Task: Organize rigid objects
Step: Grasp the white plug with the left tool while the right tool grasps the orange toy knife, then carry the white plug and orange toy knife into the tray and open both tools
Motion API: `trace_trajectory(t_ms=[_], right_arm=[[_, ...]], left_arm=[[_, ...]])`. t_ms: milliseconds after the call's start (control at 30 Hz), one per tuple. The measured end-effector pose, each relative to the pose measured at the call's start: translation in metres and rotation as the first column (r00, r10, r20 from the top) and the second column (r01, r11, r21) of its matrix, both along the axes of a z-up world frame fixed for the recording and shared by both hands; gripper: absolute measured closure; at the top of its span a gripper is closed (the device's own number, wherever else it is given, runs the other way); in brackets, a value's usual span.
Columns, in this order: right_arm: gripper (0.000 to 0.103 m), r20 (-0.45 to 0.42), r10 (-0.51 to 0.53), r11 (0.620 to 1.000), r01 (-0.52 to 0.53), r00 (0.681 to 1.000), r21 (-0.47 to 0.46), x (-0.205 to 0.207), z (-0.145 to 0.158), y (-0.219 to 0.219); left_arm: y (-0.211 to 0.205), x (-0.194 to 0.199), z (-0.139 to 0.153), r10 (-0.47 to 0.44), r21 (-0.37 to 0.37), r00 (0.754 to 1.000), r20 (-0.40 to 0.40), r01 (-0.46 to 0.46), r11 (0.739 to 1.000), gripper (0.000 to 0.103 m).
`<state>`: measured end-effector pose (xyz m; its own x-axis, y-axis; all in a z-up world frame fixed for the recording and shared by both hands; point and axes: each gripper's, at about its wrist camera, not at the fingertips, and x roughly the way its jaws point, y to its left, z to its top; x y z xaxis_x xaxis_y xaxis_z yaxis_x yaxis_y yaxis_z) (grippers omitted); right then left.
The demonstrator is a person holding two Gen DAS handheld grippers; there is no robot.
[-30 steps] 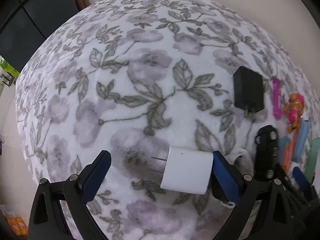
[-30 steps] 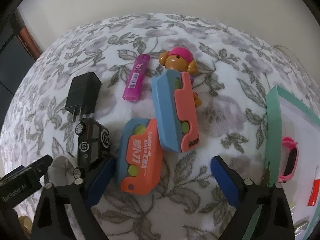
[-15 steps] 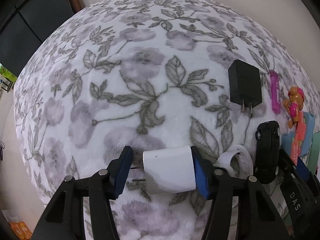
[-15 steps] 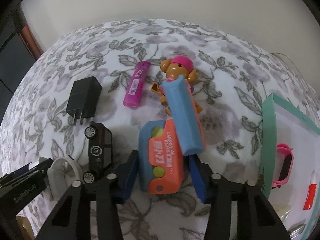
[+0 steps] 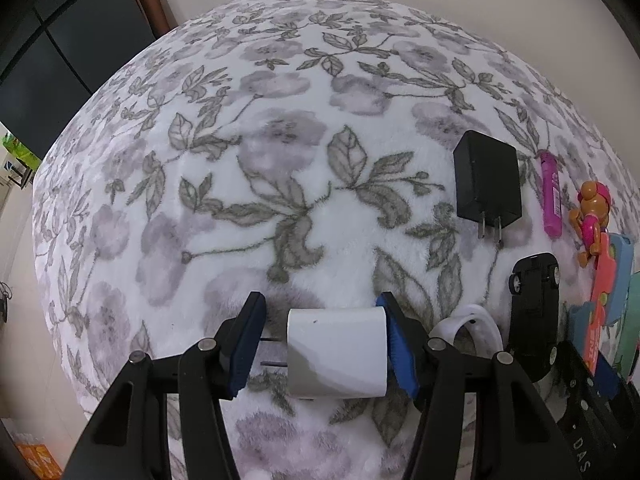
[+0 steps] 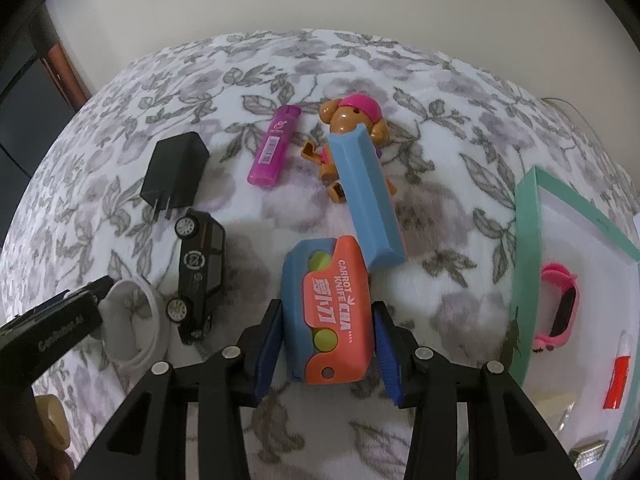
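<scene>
My left gripper (image 5: 320, 344) is shut on a white plug charger (image 5: 337, 354), its prongs pointing at the left finger, held just over the floral blanket (image 5: 280, 160). My right gripper (image 6: 328, 344) is shut on an orange and blue carrot knife toy (image 6: 326, 316). A second blue and orange carrot knife (image 6: 366, 196) lies on edge beyond it, leaning on a brown dog figure with a pink hat (image 6: 352, 120).
A black charger (image 6: 176, 172), a purple lighter (image 6: 274, 144), a black toy car (image 6: 198, 272) and a white ring (image 6: 136, 328) lie on the blanket at left. A teal-edged tray (image 6: 528, 248) at right holds a pink watch (image 6: 558, 308) and small items.
Both grippers closed from open onto their objects: the left on the white charger, the right on the carrot knife. The second carrot knife tipped onto its edge.
</scene>
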<state>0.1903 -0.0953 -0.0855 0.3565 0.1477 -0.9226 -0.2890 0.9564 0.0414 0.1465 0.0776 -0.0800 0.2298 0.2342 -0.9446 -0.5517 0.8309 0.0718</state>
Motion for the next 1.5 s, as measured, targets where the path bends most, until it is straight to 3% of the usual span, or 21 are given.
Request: trace_trajectory(t_ms=[133,200,500,667,800,1000,1200,1367,1500], right_arm=[[0.058,0.000,-0.002,1.000,0.002,1.000,0.003,-0.004,0.005,-0.005],[0.058,0.008,-0.001,1.000,0.001,1.000,0.004,-0.005,0.011,-0.006],[0.058,0.033,-0.015,0.999,0.014,0.999,0.032,-0.009,0.039,-0.021],[0.058,0.046,-0.032,0.997,0.029,0.998,0.073,-0.008,0.056,-0.033],[0.058,0.081,-0.067,0.991,0.056,0.994,0.125,-0.008,0.079,-0.050],[0.058,0.181,-0.157,0.976,0.124,0.971,0.179,-0.010,0.127,-0.091],[0.058,0.252,-0.272,0.959,0.241,0.929,0.146,-0.011,0.157,-0.149],[0.058,0.271,-0.360,0.933,0.343,0.893,0.109,-0.007,0.160,-0.200],[0.058,0.229,-0.424,0.906,0.407,0.876,0.118,-0.003,0.145,-0.240]], left_arm=[[0.007,-0.007,0.003,0.015,-0.033,1.000,0.026,-0.014,0.999,0.045],[0.008,-0.008,0.007,0.013,-0.037,0.999,0.044,-0.012,0.999,0.060],[0.001,-0.009,0.016,-0.002,-0.060,0.998,0.068,0.006,0.998,0.060],[0.001,-0.013,0.039,0.000,-0.037,0.992,0.127,0.005,0.999,0.060],[-0.006,-0.018,0.074,-0.030,-0.005,0.976,0.217,0.031,0.999,0.060],[-0.051,-0.016,0.123,-0.166,0.010,0.927,0.338,0.173,0.985,0.060],[-0.126,0.002,0.141,-0.327,0.002,0.871,0.367,0.351,0.936,0.060],[-0.194,0.028,0.136,-0.441,-0.075,0.819,0.367,0.498,0.864,0.060],[-0.239,0.047,0.119,-0.522,-0.128,0.778,0.350,0.592,0.796,0.060]])
